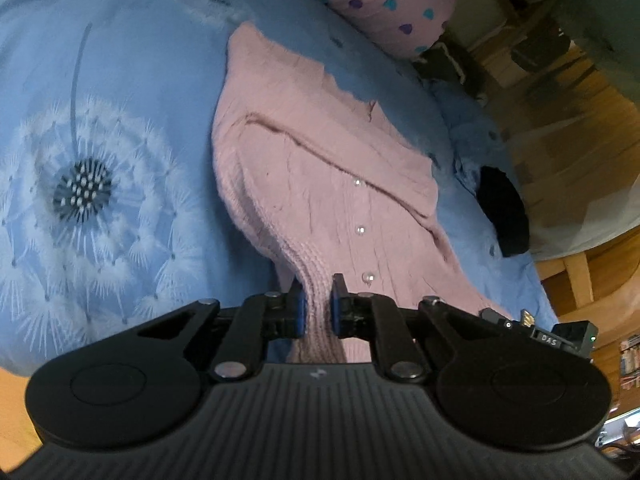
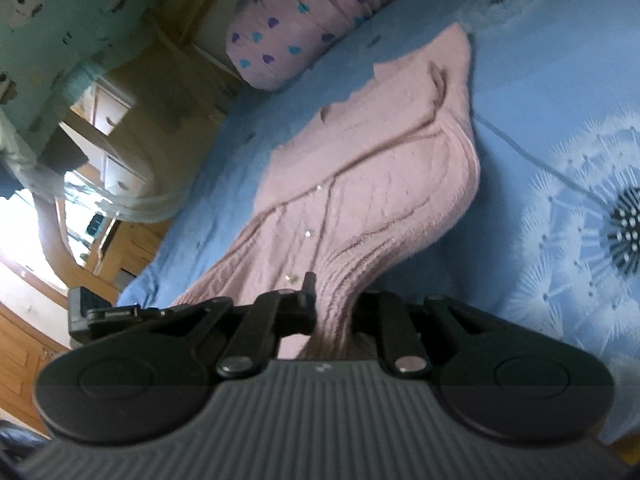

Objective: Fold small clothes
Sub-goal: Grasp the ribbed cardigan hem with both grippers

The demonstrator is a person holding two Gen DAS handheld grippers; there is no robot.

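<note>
A small pink knitted cardigan [image 1: 320, 168] with pearl buttons lies on a blue bedspread [image 1: 120, 80], its sleeves folded across the front. My left gripper [image 1: 318, 300] is shut on the cardigan's ribbed near hem, which rises off the bed into the jaws. In the right wrist view the same cardigan [image 2: 380, 168] stretches away from me, and my right gripper [image 2: 332, 300] is shut on the other part of its ribbed hem, also lifted. The right gripper's right finger is hidden behind the knit.
A pink pillow with coloured hearts [image 1: 392, 4] lies at the far end of the bed, seen also in the right wrist view [image 2: 304, 20]. A black object [image 1: 506, 208] sits at the bed's edge. Wooden furniture [image 2: 116, 160] and floor lie beyond.
</note>
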